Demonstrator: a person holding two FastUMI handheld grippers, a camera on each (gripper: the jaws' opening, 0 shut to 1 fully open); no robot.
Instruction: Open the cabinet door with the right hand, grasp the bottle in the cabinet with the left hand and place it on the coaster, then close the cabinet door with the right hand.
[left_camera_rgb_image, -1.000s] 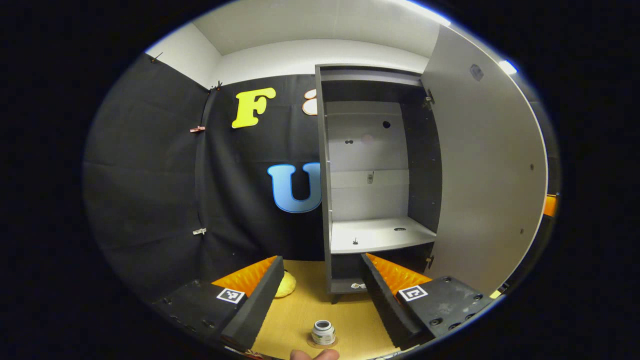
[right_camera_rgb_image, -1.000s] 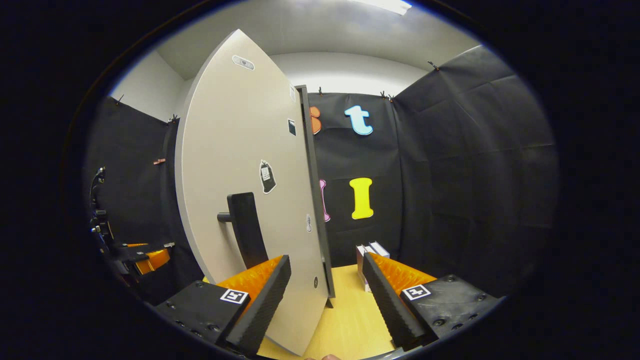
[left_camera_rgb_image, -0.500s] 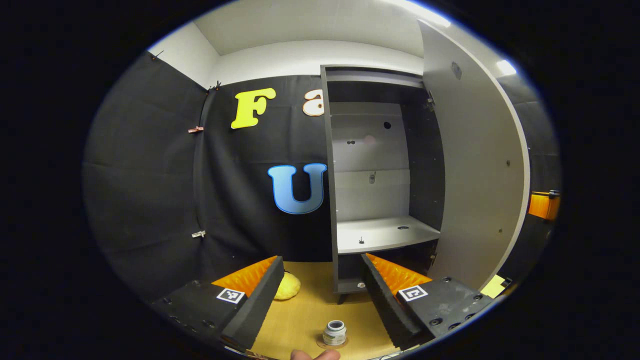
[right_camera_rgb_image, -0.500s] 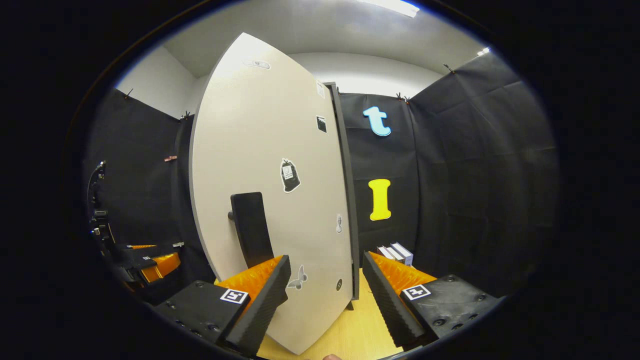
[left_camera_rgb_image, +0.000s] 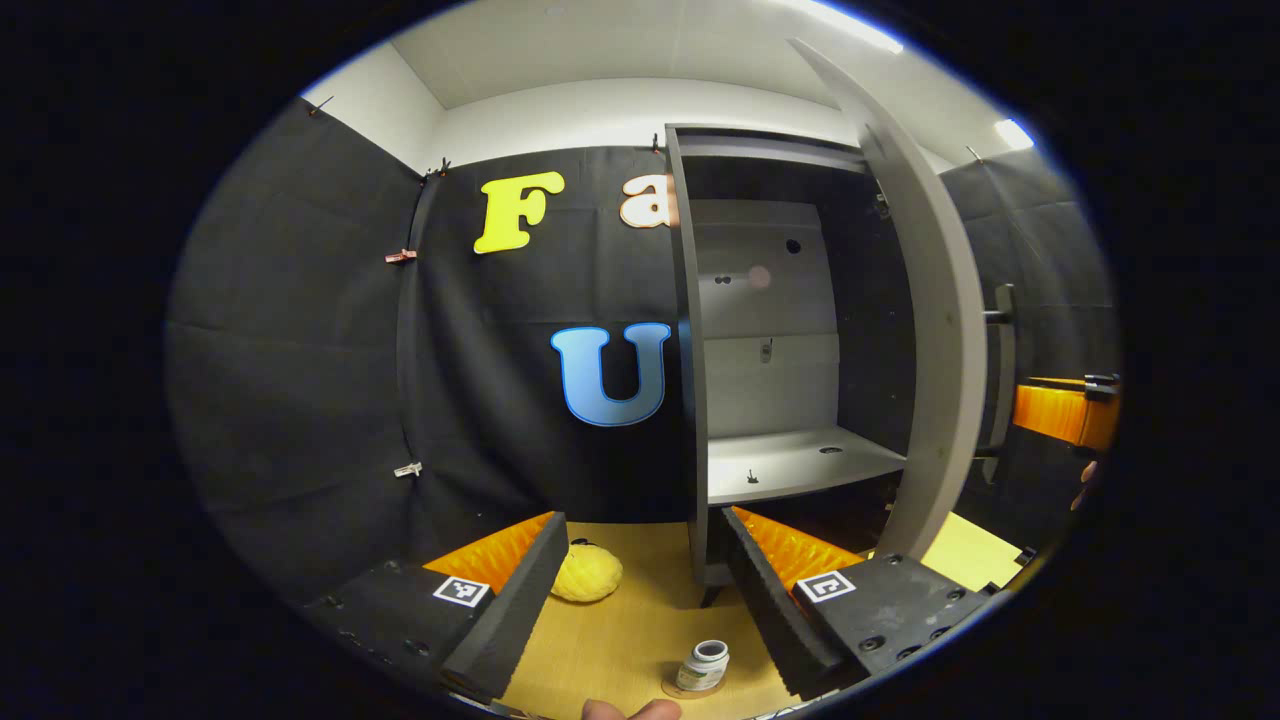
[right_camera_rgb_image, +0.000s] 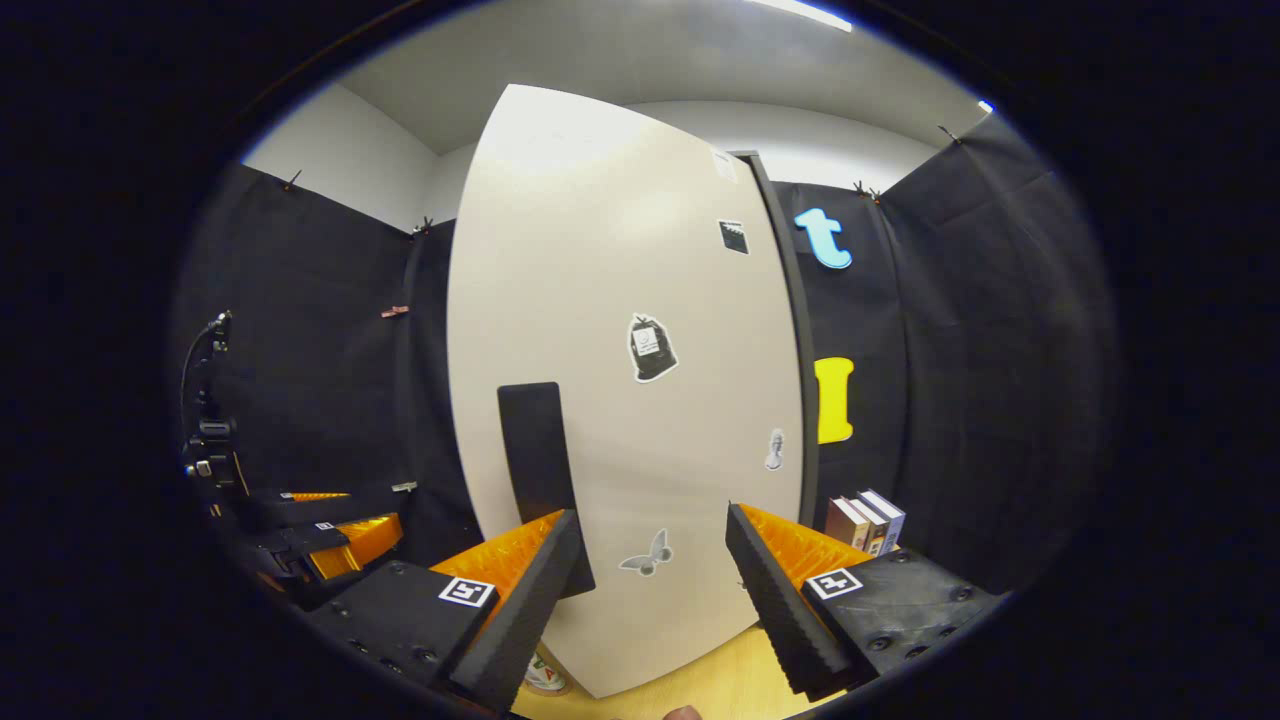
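Note:
A small white bottle (left_camera_rgb_image: 705, 663) stands upright on a round coaster (left_camera_rgb_image: 689, 690) on the wooden table, just in front of my left gripper (left_camera_rgb_image: 640, 600), which is open and holds nothing. The grey cabinet (left_camera_rgb_image: 765, 330) has a bare shelf inside. Its door (left_camera_rgb_image: 930, 330) is edge-on in the left gripper view, partly open. In the right gripper view the door's pale front (right_camera_rgb_image: 640, 400) is close ahead. My right gripper (right_camera_rgb_image: 650, 600) is open before it, its left finger by the black handle (right_camera_rgb_image: 535, 470).
A yellow lumpy object (left_camera_rgb_image: 587, 578) lies on the table left of the cabinet. Some books (right_camera_rgb_image: 865, 520) stand to the cabinet's right. The right gripper (left_camera_rgb_image: 1065, 412) shows beyond the door; the left gripper (right_camera_rgb_image: 300, 540) is low to the door's left.
The door has swung well toward shut, with my open right gripper following its front. The bottle stays on the coaster and my left gripper stays open.

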